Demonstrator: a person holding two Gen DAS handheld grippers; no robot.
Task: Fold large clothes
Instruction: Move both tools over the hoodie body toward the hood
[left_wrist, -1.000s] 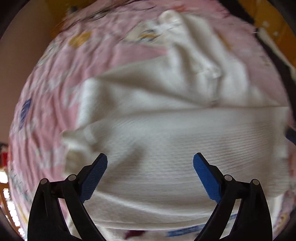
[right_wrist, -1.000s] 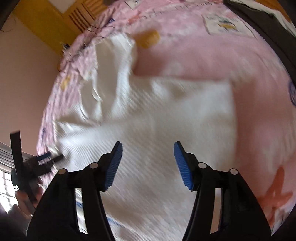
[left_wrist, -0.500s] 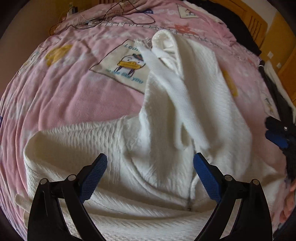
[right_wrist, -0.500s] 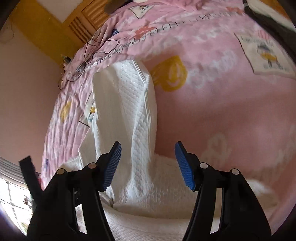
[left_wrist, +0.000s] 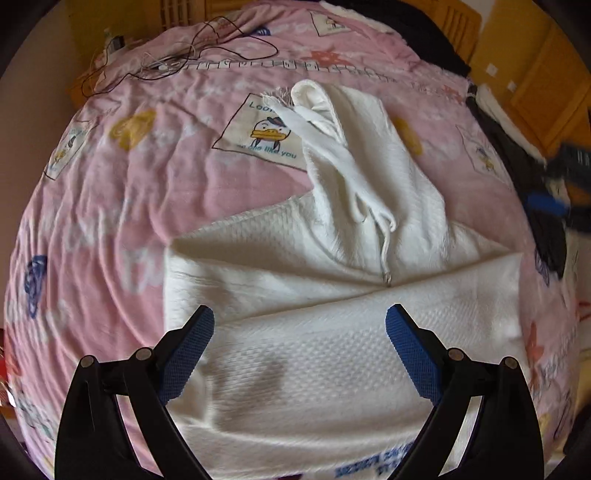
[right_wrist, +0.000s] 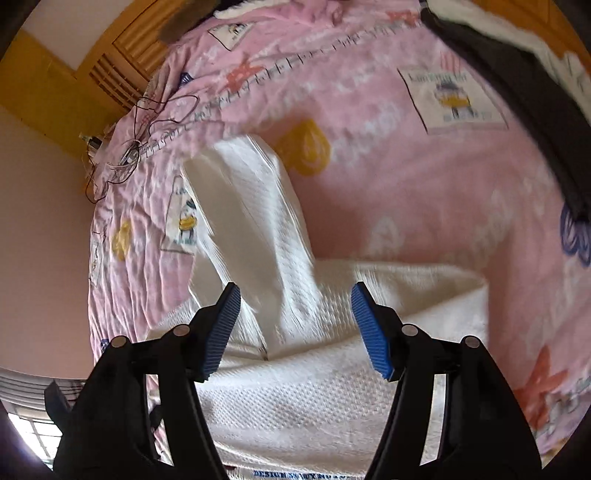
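White textured garment (left_wrist: 332, 354) spread on pink cartoon-print bedsheet (left_wrist: 110, 206), lower part folded up across body, hood (left_wrist: 354, 155) and drawstring (left_wrist: 384, 236) pointing toward far edge. Left gripper (left_wrist: 300, 354) above fold, jaws apart, gripping nothing. Right gripper (right_wrist: 295, 325) likewise above cloth, jaws opening, nothing between. Black cables (left_wrist: 177, 55) at far bed edge.

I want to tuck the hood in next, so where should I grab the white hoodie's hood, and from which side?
Judging by its pose, take the hood at its far tip, where the rim curls up off the pink bedspread and gives a raised edge to pinch. Come from above, beyond the tip, then draw it back toward the folded body, probably gathering the loose drawstring too.
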